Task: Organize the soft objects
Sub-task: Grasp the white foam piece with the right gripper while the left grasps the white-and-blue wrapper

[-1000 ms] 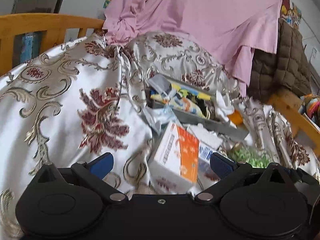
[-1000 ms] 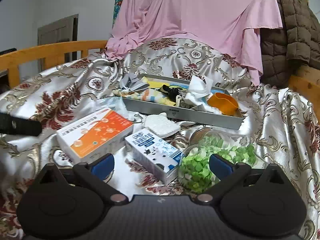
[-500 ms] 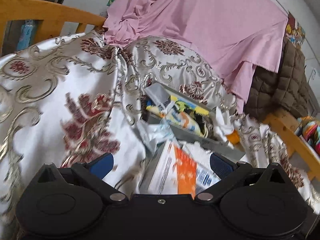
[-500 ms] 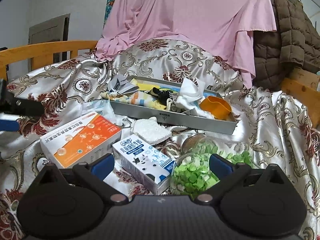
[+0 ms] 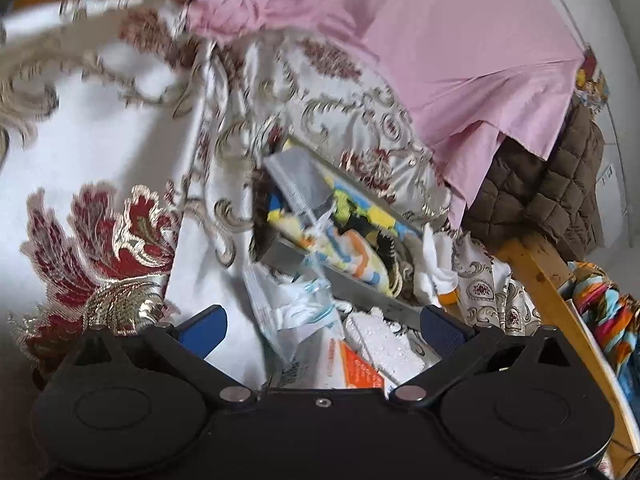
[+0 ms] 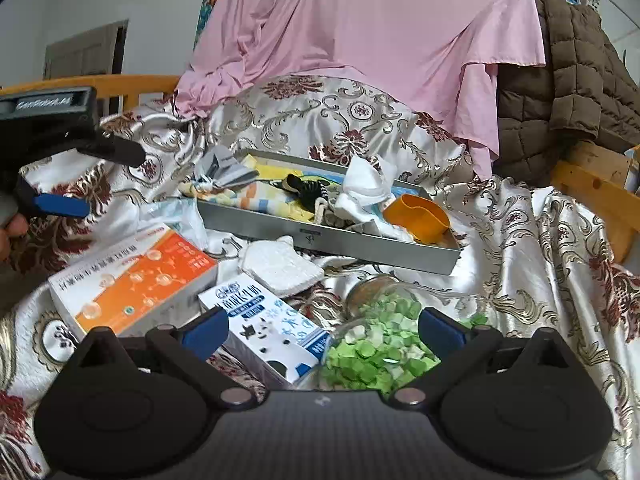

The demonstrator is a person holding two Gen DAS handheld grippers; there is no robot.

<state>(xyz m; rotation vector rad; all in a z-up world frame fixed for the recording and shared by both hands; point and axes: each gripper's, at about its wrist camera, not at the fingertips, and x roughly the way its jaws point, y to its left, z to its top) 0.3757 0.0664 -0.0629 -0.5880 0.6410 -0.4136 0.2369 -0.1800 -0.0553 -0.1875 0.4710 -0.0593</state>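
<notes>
A grey metal tray (image 6: 332, 240) on the brocade sheet holds soft things: grey cloth (image 6: 226, 170), a striped sock (image 6: 256, 196), a black item (image 6: 306, 190), white cloth (image 6: 366, 188) and an orange cup (image 6: 418, 214). A clear plastic bag (image 5: 300, 312) lies crumpled at the tray's near left end, also in the right wrist view (image 6: 176, 216). A white sponge pad (image 6: 280, 266) lies in front of the tray. My left gripper (image 5: 322, 324) is open, above the bag; it also shows in the right wrist view (image 6: 92, 184). My right gripper (image 6: 320, 328) is open and empty, low over the boxes.
An orange-white box (image 6: 132, 280), a blue-white carton (image 6: 268, 320) and a glass jar of green pieces (image 6: 384, 344) lie in front. A pink sheet (image 6: 360, 40) and brown quilted jacket (image 6: 568, 84) hang behind. Wooden rails (image 6: 592, 184) edge the bed.
My left gripper has risen and moved forward toward the tray, tilting down over the plastic bag; its view is blurred. My right gripper has shifted slightly right; both stay open.
</notes>
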